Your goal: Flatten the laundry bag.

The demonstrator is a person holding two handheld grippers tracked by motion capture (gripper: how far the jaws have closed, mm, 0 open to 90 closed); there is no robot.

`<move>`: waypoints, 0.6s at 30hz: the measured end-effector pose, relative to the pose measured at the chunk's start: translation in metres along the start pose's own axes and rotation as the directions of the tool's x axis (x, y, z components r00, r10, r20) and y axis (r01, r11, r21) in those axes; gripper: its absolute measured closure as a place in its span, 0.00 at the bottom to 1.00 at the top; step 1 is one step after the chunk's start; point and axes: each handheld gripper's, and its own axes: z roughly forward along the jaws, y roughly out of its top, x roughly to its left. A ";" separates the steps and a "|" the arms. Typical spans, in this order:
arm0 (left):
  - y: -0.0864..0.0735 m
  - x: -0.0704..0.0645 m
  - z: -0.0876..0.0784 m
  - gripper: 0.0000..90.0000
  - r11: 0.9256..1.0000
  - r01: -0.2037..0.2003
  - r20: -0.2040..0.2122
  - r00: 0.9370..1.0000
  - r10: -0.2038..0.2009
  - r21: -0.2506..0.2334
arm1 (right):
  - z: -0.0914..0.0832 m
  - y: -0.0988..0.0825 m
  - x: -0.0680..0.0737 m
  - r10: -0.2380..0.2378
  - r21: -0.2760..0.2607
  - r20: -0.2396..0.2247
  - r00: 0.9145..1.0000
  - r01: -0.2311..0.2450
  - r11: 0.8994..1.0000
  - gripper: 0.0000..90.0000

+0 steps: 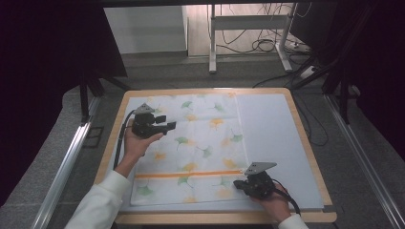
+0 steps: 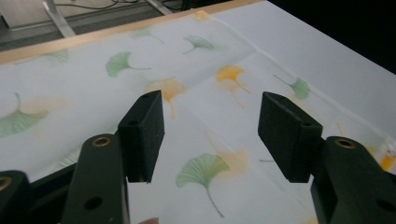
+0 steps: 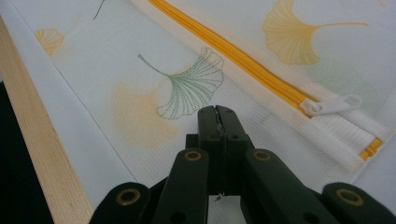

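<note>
The right gripper point(image 3: 218, 112) rests with its jaws pressed together on the near right corner of the ginkgo-print mesh bag point(image 1: 200, 143), just short of the white zipper pull point(image 3: 332, 103); whether it pinches the fabric I cannot tell. The bag lies flat on the table point(image 1: 305, 143). The left gripper point(image 2: 210, 135) hovers over the bag's far left part, jaws wide apart, nothing between them.

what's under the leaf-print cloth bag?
The leaf-print cloth bag lies flat on a pale mat over the wooden table. What's inside the bag or beneath its middle is covered.
</note>
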 end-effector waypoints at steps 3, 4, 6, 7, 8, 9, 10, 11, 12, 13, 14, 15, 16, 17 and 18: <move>-0.006 -0.007 -0.001 0.44 1.000 -0.007 0.005 1.000 0.008 -0.001 | 0.000 0.000 0.000 0.000 0.001 -0.001 1.000 0.000 1.000 0.99; -0.011 -0.014 -0.001 0.43 1.000 -0.016 0.010 1.000 0.015 0.001 | 0.000 0.000 0.000 -0.006 0.003 -0.001 1.000 0.006 1.000 0.99; -0.013 -0.017 -0.001 0.42 1.000 -0.012 0.018 1.000 0.012 -0.001 | 0.000 0.001 0.000 -0.007 0.006 -0.003 1.000 0.007 1.000 0.99; -0.017 -0.026 -0.002 0.41 1.000 -0.008 0.037 0.999 0.008 -0.001 | 0.000 0.001 -0.001 -0.008 0.007 -0.005 1.000 0.008 1.000 0.99; -0.019 -0.029 -0.002 0.41 1.000 -0.010 0.047 0.999 0.010 0.000 | 0.001 0.002 -0.001 -0.007 0.008 -0.006 1.000 0.007 1.000 0.99; -0.020 -0.032 -0.002 0.40 1.000 -0.012 0.054 0.998 0.012 0.003 | 0.001 0.002 -0.001 -0.005 0.008 -0.008 1.000 0.005 1.000 0.99; -0.022 -0.036 -0.003 0.40 1.000 -0.012 0.066 0.998 0.012 0.007 | 0.001 0.002 -0.001 -0.001 0.009 -0.010 1.000 0.001 1.000 0.99; -0.022 -0.036 -0.003 0.40 1.000 -0.012 0.066 0.998 0.012 0.007 | 0.001 0.002 -0.002 0.005 0.007 -0.012 1.000 -0.005 1.000 0.99; -0.024 -0.042 -0.003 0.39 1.000 -0.022 0.080 0.997 0.020 0.020 | 0.001 0.002 -0.002 0.008 0.005 -0.013 1.000 -0.008 1.000 0.99; -0.024 -0.042 -0.003 0.39 1.000 -0.022 0.080 0.997 0.020 0.020 | 0.001 0.002 -0.002 0.007 0.006 -0.011 1.000 -0.007 1.000 0.99; -0.025 -0.046 -0.004 0.39 0.999 -0.026 0.090 0.996 0.024 0.020 | 0.001 0.002 -0.001 0.006 0.008 -0.007 1.000 -0.006 1.000 0.99; -0.026 -0.049 -0.005 0.39 0.999 -0.031 0.098 0.995 0.029 0.017 | 0.001 0.002 -0.001 0.006 0.008 -0.007 1.000 -0.006 1.000 0.99; -0.027 -0.053 -0.006 0.38 0.999 -0.037 0.102 0.994 0.035 0.017 | 0.001 0.002 0.000 0.001 0.009 -0.002 1.000 -0.001 1.000 0.99; -0.028 -0.060 -0.006 0.38 0.999 -0.050 0.108 0.993 0.048 0.017 | 0.001 0.003 0.001 -0.002 0.010 0.007 1.000 0.002 1.000 0.99; -0.029 -0.065 -0.007 0.38 0.998 -0.060 0.112 0.992 0.058 0.019 | 0.001 0.002 0.002 -0.002 0.009 0.012 1.000 0.002 1.000 0.99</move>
